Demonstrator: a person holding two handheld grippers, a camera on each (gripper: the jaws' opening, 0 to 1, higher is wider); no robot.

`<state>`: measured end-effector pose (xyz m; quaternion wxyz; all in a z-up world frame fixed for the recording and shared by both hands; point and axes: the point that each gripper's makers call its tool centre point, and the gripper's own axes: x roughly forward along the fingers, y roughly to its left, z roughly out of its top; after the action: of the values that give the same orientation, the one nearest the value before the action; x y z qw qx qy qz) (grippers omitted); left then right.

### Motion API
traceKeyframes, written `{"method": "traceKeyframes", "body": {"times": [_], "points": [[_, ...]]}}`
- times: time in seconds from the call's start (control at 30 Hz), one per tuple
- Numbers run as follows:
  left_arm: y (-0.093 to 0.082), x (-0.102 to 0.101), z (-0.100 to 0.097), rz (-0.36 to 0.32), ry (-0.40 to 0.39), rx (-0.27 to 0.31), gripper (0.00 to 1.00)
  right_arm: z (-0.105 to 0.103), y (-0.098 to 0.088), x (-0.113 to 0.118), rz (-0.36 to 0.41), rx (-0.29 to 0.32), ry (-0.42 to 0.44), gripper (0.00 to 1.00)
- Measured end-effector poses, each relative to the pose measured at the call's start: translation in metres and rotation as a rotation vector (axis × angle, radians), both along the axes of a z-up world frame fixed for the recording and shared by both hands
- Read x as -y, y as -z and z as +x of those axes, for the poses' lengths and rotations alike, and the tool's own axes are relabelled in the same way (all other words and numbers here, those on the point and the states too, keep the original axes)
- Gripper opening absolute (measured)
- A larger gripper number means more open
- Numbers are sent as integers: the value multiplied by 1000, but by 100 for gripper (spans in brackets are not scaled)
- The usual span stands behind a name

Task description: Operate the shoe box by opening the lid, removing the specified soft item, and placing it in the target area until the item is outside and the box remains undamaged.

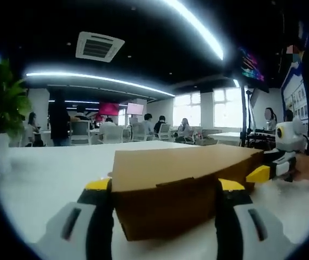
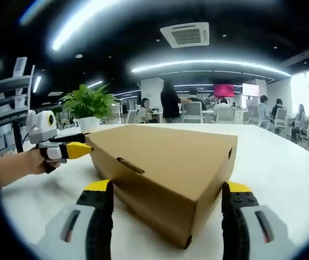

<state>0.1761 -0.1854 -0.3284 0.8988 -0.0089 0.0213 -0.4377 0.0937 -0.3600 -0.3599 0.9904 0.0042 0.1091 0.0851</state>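
The closed brown cardboard shoe box (image 2: 162, 173) sits on the white table (image 2: 284, 162), between both wide-open, empty grippers (image 1: 165, 189) (image 2: 165, 197); it looks light and maybe easily dented, so lift its lid edge gently

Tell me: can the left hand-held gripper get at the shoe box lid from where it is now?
Probably yes. The left hand-held gripper stands open with the shoe box between its jaws, lid shut, nothing between. The right hand-held gripper sits at the far end, out of the way.
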Motion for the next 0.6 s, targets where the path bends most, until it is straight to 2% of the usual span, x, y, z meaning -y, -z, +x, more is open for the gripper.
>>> {"method": "traceKeyframes", "body": {"times": [0.2,0.37,0.6], "points": [[3,-7,-4,10,-14,-12,77,-1,2,-4,0,0,-12,84],[-2,-14,-18,2,-30,-3,77,-9,1,-15,-1,-1,-28,84],[-3,-21,-33,-9,-52,10,77,-16,4,-17,1,6,-48,83]]}}
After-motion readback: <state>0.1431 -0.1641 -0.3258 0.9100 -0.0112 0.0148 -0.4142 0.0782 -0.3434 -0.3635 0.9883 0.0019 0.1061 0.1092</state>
